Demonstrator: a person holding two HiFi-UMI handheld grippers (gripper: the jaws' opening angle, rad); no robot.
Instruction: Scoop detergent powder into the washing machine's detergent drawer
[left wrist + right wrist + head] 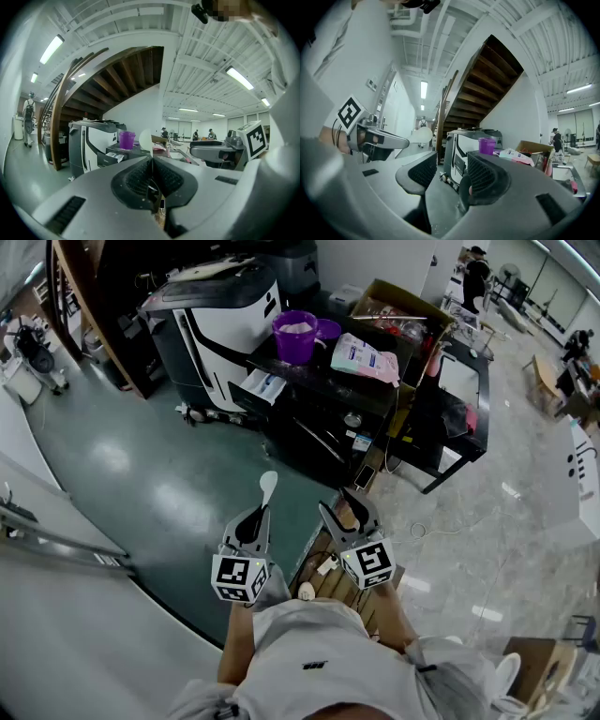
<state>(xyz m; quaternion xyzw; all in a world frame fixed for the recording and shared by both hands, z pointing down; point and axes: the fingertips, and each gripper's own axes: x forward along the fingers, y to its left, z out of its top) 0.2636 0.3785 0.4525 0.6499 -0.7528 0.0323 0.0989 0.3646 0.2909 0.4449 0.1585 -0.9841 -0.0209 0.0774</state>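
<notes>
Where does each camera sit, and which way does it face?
Head view: on the person's head, facing steeply down; shows torso, left gripper, right gripper, washing machine ahead.
Left gripper view: on the left gripper, looking along jaws shut on the white spoon toward the washing machine; right gripper at right.
Right gripper view: on the right gripper, looking along open jaws toward the washing machine; left gripper at left.
All three share the purple cup.

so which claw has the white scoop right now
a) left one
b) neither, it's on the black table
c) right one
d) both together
a: the left claw is closed on the handle of the white scoop, whose bowl sticks out past its tips, while the right claw stands open with nothing between its jaws.
</notes>
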